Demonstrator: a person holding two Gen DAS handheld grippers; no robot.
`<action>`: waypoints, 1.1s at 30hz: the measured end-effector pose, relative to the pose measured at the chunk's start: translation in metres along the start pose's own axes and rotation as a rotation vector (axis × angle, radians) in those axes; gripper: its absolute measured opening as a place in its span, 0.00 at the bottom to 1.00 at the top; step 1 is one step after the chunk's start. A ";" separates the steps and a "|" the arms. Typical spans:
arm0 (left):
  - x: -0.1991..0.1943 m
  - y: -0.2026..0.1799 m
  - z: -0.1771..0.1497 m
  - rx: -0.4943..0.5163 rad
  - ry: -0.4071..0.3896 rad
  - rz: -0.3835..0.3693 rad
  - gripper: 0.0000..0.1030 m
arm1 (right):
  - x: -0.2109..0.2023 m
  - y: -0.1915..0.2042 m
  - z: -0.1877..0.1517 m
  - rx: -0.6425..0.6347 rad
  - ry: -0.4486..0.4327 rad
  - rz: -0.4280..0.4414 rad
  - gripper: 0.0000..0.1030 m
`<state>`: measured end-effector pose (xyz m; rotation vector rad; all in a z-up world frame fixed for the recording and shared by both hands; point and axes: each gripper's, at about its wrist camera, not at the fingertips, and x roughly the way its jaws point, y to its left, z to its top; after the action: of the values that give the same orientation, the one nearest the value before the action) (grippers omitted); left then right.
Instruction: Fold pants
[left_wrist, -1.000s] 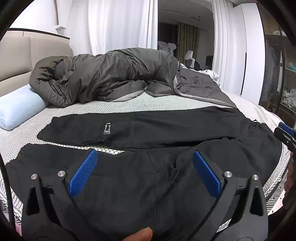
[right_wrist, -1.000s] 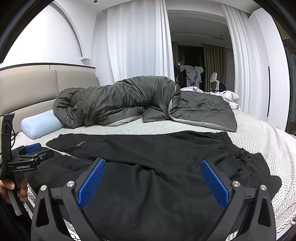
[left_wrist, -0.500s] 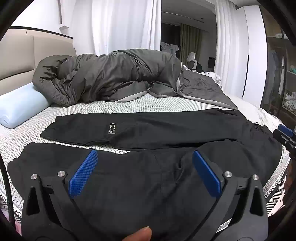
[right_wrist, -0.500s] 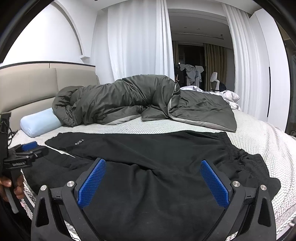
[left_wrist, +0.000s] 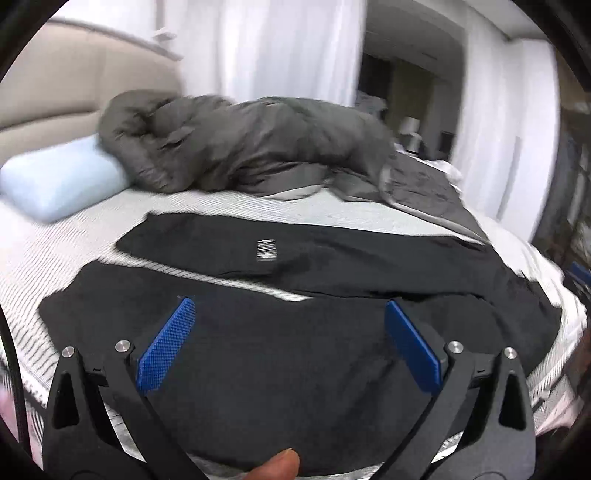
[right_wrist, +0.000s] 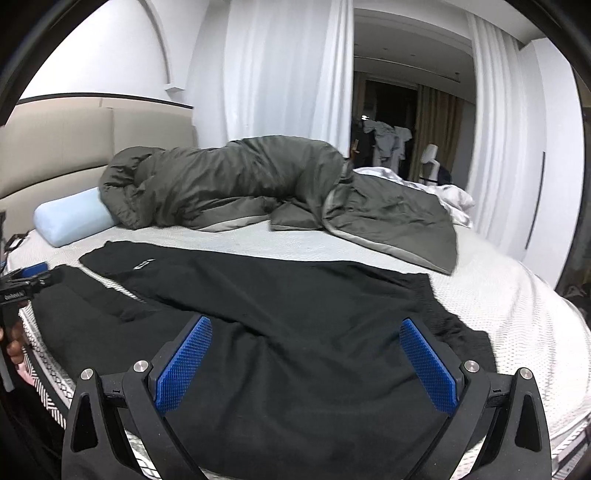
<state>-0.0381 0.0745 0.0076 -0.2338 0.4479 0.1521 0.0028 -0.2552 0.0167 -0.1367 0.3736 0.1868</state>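
Note:
Black pants (left_wrist: 295, 332) lie spread flat on the bed, legs to the left, waistband to the right (right_wrist: 443, 314). A small white label (left_wrist: 266, 250) marks the far leg. My left gripper (left_wrist: 288, 332) is open and empty above the near leg. My right gripper (right_wrist: 306, 350) is open and empty above the seat area near the waistband. The left gripper also shows at the left edge of the right wrist view (right_wrist: 22, 286). This left view is motion-blurred.
A rumpled grey duvet (right_wrist: 258, 188) lies across the far side of the bed. A light blue pillow (right_wrist: 70, 218) sits by the beige headboard (right_wrist: 74, 147). White patterned mattress (right_wrist: 517, 314) surrounds the pants. White curtains (right_wrist: 288, 74) hang behind.
The left gripper has swung left along the near leg, blurring its view. The right gripper has shifted slightly left. The pants lie as before, and both grippers stay open.

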 end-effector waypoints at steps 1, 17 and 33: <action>-0.001 0.013 0.002 -0.039 0.010 0.031 0.99 | 0.000 -0.007 0.000 0.011 0.010 -0.009 1.00; -0.027 0.172 -0.023 -0.361 0.190 0.111 0.63 | 0.005 -0.073 -0.058 0.260 0.191 0.030 0.99; 0.007 0.187 -0.048 -0.482 0.381 0.059 0.55 | -0.020 -0.096 -0.079 0.336 0.183 -0.047 0.99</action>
<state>-0.0880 0.2428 -0.0734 -0.7311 0.7956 0.2754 -0.0232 -0.3653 -0.0396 0.1697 0.5775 0.0629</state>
